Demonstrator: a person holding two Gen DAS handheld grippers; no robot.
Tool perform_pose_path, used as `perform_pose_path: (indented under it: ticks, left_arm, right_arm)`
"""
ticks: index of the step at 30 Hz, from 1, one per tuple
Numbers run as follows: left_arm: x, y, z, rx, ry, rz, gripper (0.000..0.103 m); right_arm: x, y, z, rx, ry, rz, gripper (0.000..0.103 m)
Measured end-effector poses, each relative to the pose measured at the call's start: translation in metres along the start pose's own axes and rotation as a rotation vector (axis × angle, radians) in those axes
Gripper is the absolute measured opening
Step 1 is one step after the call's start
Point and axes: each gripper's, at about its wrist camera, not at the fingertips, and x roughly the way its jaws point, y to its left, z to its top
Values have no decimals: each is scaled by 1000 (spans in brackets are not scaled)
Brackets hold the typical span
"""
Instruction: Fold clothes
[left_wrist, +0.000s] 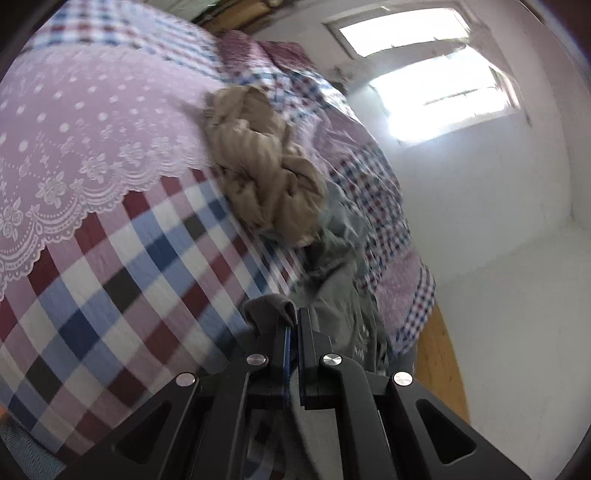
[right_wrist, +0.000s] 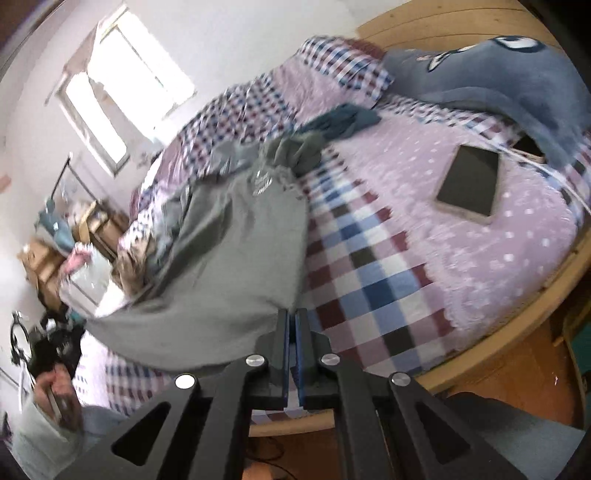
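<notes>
Pinched in both clenched grippers, left (left_wrist: 294, 326) and right (right_wrist: 291, 325), the grey garment (right_wrist: 236, 258) is held stretched over the near checked bedspread (right_wrist: 369, 251), seemingly for flattening before folding.

Grey garment (right_wrist: 236, 236); pink dotted, checked bedspread (right_wrist: 369, 266).

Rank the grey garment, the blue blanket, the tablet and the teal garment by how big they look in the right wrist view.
1. grey garment, though it lies nearest the camera
2. blue blanket, partly cut off by the frame edge
3. tablet and teal garment: too alike to rank
</notes>
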Motion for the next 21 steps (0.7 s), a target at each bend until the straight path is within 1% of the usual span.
perform_pose_path:
  ticks: [3, 9, 15, 19, 21]
  left_arm:
    - [-14, -16, -15, 59, 39, -27, 1]
    - [-68, -51, -38, 158, 58, -97, 1]
    - [-122, -86, -61, 257, 76, -168, 1]
    - [-129, -97, -64, 262, 87, -187, 1]
    - [-132, -102, -65, 263, 92, -196, 1]
  right_arm:
    - [-23, -9, 5, 35, -31, 8, 1]
    - [-73, -20, 12, 62, -97, 29, 0]
    - [-132, -17, 16, 48, -177, 70, 1]
    - [-170, -8, 20, 25, -246, 102, 1]
    - [-178, -6, 25, 31, -265, 119, 1]
